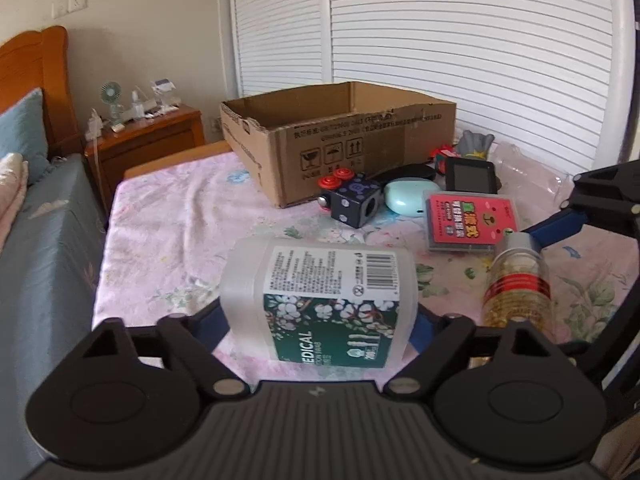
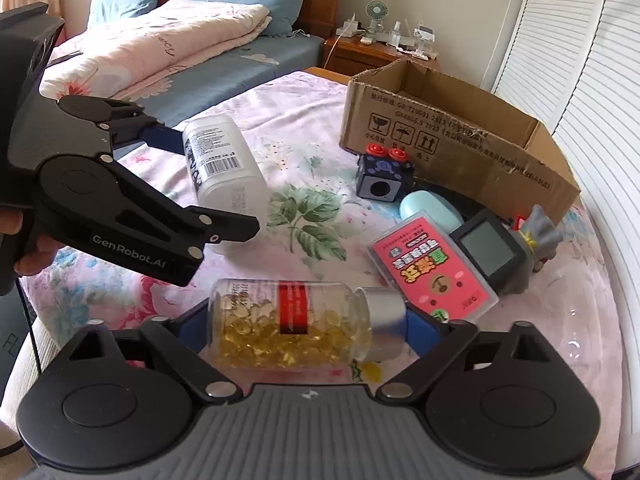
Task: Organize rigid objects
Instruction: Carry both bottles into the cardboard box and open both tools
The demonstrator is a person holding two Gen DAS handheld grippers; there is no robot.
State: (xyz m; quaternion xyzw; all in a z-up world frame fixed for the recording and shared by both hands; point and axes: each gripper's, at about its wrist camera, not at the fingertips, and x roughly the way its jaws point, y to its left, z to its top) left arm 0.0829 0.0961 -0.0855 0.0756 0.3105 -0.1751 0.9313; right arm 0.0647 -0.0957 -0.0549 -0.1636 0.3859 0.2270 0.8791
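Left gripper (image 1: 320,316) pinching, seemingly, the frosted white plastic cotton-swab box (image 1: 320,300); right gripper (image 2: 308,328) clamped on the clear capsule bottle (image 2: 296,328), lying sideways.

The frosted white plastic swab box (image 1: 320,300) looks matt under a glossy green paper label. The clear glossy capsule bottle (image 2: 288,328) has a brushed silver metal cap (image 2: 386,314). The brown corrugated cardboard box (image 1: 340,140) is rough and torn-edged. A soft pink floral cloth (image 1: 168,232) covers the tabletop.
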